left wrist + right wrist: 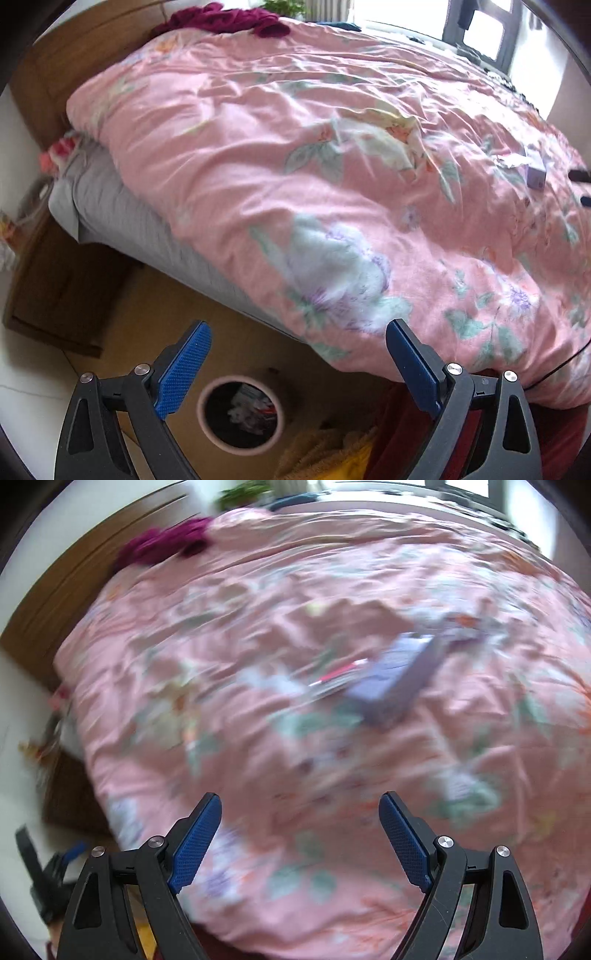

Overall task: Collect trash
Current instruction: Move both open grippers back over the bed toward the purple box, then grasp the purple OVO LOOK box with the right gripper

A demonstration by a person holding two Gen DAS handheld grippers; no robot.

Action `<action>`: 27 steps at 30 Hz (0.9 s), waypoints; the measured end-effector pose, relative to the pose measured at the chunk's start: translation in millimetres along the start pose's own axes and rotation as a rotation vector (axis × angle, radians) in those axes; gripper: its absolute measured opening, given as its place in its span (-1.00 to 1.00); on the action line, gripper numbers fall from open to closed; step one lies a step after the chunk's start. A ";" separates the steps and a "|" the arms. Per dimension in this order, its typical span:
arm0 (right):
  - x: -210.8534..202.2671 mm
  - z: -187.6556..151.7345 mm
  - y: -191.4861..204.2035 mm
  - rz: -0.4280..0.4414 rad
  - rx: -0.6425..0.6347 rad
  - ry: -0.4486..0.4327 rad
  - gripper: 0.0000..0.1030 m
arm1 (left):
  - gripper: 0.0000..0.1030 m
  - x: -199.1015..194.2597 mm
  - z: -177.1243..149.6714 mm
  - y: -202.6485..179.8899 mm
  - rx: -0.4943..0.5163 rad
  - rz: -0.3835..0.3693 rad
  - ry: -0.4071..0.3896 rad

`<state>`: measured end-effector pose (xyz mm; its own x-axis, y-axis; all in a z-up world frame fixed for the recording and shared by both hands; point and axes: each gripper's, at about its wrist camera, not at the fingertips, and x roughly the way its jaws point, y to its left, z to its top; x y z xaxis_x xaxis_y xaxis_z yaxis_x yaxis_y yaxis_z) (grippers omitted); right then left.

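My left gripper (pixel 298 326) hangs open and empty over the floor beside the bed. Below it stands a round pink-rimmed bin (pixel 207 428) with crumpled papers and wrappers inside. Far right on the pink floral quilt (pixel 295 166) lie a small purple box (pixel 536 177) and a white paper scrap (pixel 514 161). My right gripper (pixel 300 798) is open and empty above the quilt (pixel 184 646). This view is blurred. Ahead of its fingers lie the purple box (pixel 395 675) and a thin red-and-white wrapper (pixel 340 671), both clear of the pads.
A wooden headboard (pixel 74 62) and a low wooden nightstand (pixel 59 291) stand at the left. A maroon garment (pixel 229 18) lies at the head of the bed. The grey mattress edge (pixel 140 229) overhangs the brown floor. Yellow fuzzy fabric (pixel 332 454) and red cloth (pixel 399 424) show at the bottom.
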<state>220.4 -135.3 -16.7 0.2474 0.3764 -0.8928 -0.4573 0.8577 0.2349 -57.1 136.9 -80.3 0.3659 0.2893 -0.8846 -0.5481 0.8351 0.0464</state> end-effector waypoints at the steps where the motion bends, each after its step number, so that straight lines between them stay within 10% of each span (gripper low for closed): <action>1: 3.3 8.2 -11.4 -0.023 0.030 0.000 0.68 | 0.86 1.1 1.2 -4.2 0.017 -0.003 0.003; 23: 120.1 101.2 -61.2 -0.168 0.113 0.156 0.69 | 0.86 43.3 13.0 -46.4 0.171 -0.066 0.094; 27: 105.6 92.2 -60.3 -0.048 0.108 0.076 0.01 | 0.86 43.3 15.4 -58.8 0.202 -0.082 0.087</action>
<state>352.8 -115.0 -89.7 0.1997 0.3105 -0.9294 -0.3509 0.9082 0.2280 2.6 107.6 -114.1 0.3320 0.1826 -0.9254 -0.3543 0.9334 0.0571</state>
